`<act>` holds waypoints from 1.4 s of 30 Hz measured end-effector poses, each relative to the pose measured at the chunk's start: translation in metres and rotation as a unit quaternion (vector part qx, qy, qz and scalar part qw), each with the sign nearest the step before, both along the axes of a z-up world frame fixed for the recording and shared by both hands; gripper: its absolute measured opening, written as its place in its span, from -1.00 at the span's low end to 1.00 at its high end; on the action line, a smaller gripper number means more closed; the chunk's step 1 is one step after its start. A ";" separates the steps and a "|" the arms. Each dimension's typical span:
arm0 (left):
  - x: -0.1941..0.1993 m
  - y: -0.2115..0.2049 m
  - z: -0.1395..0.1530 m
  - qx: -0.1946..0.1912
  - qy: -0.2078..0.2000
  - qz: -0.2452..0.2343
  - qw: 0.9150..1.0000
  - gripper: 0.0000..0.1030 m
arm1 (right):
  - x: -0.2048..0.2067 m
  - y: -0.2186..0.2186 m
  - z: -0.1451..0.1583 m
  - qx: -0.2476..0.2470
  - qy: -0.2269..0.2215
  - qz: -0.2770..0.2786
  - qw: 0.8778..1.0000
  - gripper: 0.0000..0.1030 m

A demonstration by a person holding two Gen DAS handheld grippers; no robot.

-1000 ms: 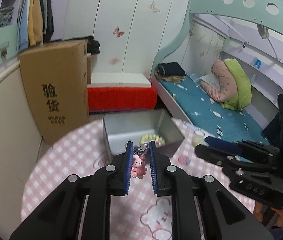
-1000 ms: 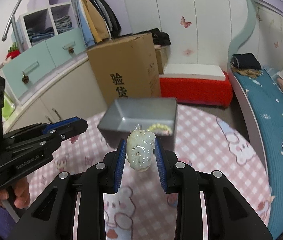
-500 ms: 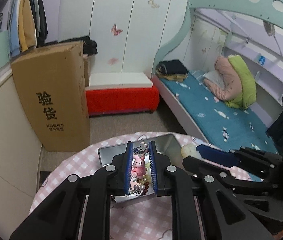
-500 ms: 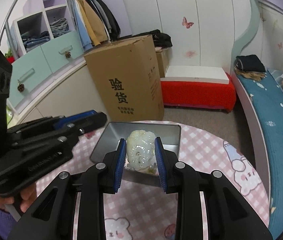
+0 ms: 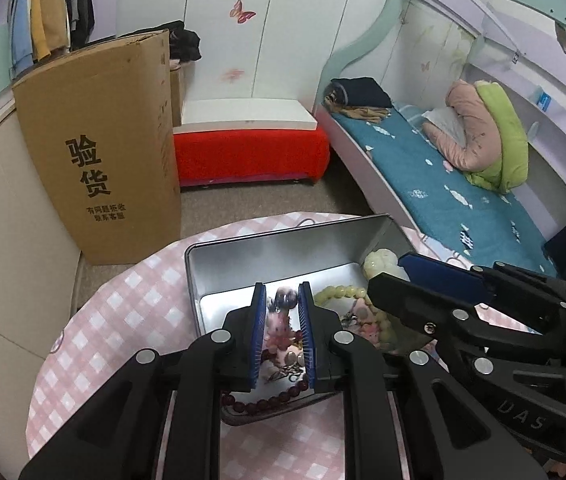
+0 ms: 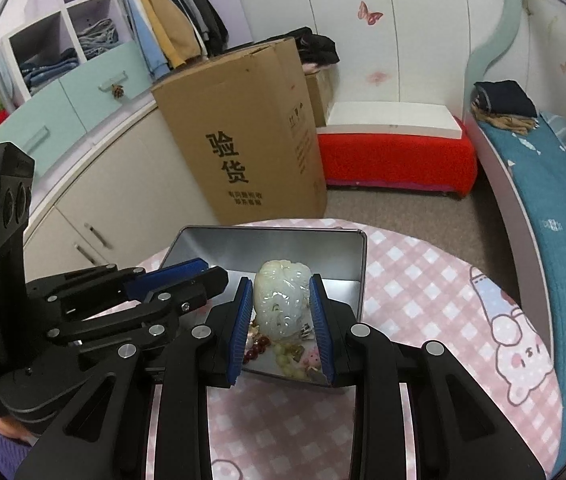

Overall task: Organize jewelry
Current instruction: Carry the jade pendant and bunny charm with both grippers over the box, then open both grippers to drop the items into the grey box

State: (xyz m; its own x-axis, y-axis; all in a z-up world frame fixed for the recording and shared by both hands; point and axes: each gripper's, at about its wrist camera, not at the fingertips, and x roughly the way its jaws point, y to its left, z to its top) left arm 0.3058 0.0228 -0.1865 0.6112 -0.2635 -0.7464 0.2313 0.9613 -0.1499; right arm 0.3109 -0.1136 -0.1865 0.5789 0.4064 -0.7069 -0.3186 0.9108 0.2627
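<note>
Left gripper pinches pink bunny charm; right gripper clamps jade pendant

Straight ahead past the fingers we've got a tall cardboard box with printed characters standing on the floor. Right of it there's a red bench with a white top, against white wall panels with butterfly stickers (pretty cute). Far right of the fingers is a bed with teal bedding, and off left we see hanging clothes above mint drawers.
</note>
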 end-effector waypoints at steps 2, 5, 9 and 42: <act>0.000 0.001 0.000 -0.001 -0.003 0.004 1.000 -0.71 | 0.000 0.001 -0.001 -0.002 0.001 0.001 1.000 -0.43; -0.001 0.001 -0.001 0.000 -0.004 0.003 1.000 -0.70 | 0.001 0.001 -0.003 -0.002 0.003 0.000 1.000 -0.43; -0.003 0.003 -0.001 0.000 -0.005 0.007 1.000 -0.70 | 0.001 0.002 -0.004 -0.002 0.006 0.000 1.000 -0.43; -0.016 0.013 0.012 -0.009 -0.029 0.039 0.999 -0.04 | -0.013 -0.021 0.004 0.008 -0.009 -0.032 0.999 -0.15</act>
State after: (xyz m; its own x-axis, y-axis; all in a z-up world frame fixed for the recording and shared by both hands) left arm 0.2893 0.0355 -0.1745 0.6724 -0.2276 -0.7044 0.1653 0.9737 -0.1568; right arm 0.2975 -0.1343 -0.1820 0.6164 0.3797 -0.6898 -0.2653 0.9250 0.2721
